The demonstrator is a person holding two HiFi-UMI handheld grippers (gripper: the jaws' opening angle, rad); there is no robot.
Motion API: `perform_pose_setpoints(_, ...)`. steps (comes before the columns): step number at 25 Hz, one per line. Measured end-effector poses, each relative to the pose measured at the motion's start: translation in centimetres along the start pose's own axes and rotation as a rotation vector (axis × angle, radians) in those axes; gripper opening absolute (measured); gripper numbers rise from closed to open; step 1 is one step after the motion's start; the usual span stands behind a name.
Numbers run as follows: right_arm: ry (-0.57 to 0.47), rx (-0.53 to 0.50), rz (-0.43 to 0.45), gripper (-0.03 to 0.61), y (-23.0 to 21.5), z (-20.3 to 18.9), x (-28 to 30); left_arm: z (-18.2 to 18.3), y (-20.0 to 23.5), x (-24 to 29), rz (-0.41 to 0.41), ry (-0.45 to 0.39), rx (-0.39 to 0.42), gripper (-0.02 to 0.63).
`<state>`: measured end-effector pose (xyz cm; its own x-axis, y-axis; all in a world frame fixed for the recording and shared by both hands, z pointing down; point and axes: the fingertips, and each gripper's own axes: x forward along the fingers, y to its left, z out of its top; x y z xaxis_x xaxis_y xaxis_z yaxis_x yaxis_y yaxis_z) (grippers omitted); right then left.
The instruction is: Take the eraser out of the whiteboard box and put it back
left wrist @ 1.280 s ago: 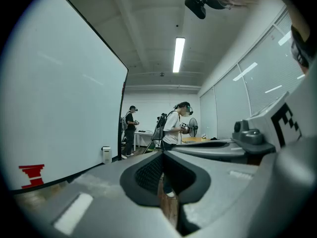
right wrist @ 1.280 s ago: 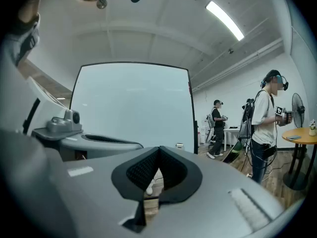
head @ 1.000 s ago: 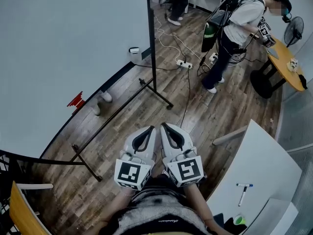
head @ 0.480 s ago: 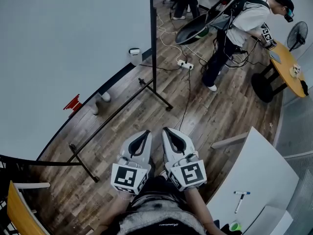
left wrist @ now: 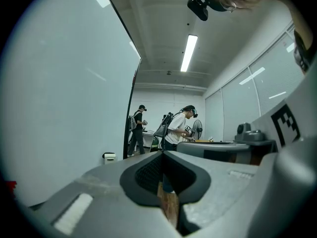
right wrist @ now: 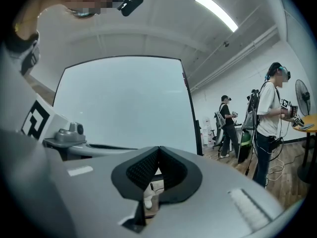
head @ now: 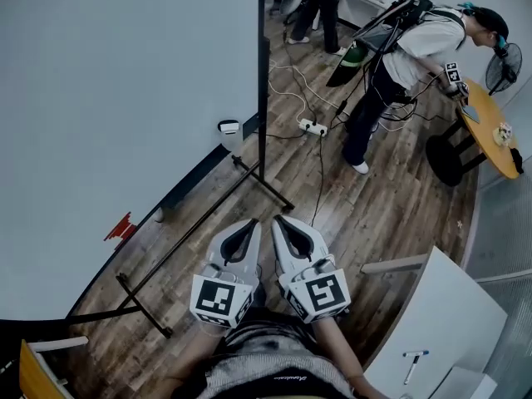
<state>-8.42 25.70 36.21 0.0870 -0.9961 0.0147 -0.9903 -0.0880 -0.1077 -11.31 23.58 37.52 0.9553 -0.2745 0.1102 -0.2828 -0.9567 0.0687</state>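
A large whiteboard point(head: 125, 98) on a black stand fills the left of the head view. A small white box point(head: 229, 128) sits on its lower edge, also seen in the left gripper view as the box point(left wrist: 109, 156). A small red thing point(head: 120, 225) sticks to the board lower down. I cannot make out an eraser. My left gripper point(head: 253, 221) and right gripper point(head: 278, 219) are held side by side over the wooden floor, short of the stand's foot. Both are shut with nothing between the jaws, as the left gripper point(left wrist: 162, 152) and right gripper point(right wrist: 159, 148) show.
The stand's black legs point(head: 199, 214) cross the floor ahead. A power strip with cables point(head: 313, 127) lies beyond. A person point(head: 407, 56) stands at a round wooden table point(head: 490, 127); another person is further back. A white table point(head: 449, 306) with a marker point(head: 413, 364) is at lower right.
Both grippers moved forward together toward the whiteboard stand, still shut. The box and stand foot now sit lower and nearer in the head view.
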Motion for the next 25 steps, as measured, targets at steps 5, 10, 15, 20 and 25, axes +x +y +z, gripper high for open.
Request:
perform_pose_setpoints(5,0.014,0.008,-0.004,0.003,-1.6,-0.1,4.6,0.3,3.3,3.2,-0.01,0.017,-0.01,0.002)
perform_pose_setpoints(10,0.038,0.008,-0.005,0.003,-2.2,-0.4,8.3,0.4,6.5,5.1,-0.01,0.024,-0.03,0.002)
perform_pose_setpoints(15,0.034,0.007,-0.008,0.003,-2.4,-0.6,10.8,0.6,8.9,6.2,-0.014,0.019,-0.024,0.002)
perform_pose_setpoints(20,0.039,0.011,-0.001,0.003,-2.8,-0.9,11.9,0.4,9.8,7.3,-0.006,0.029,-0.031,0.002)
perform_pose_setpoints(25,0.053,0.016,0.018,0.003,-4.3,-0.9,13.6,0.2,10.6,9.3,0.002,0.042,-0.032,0.002)
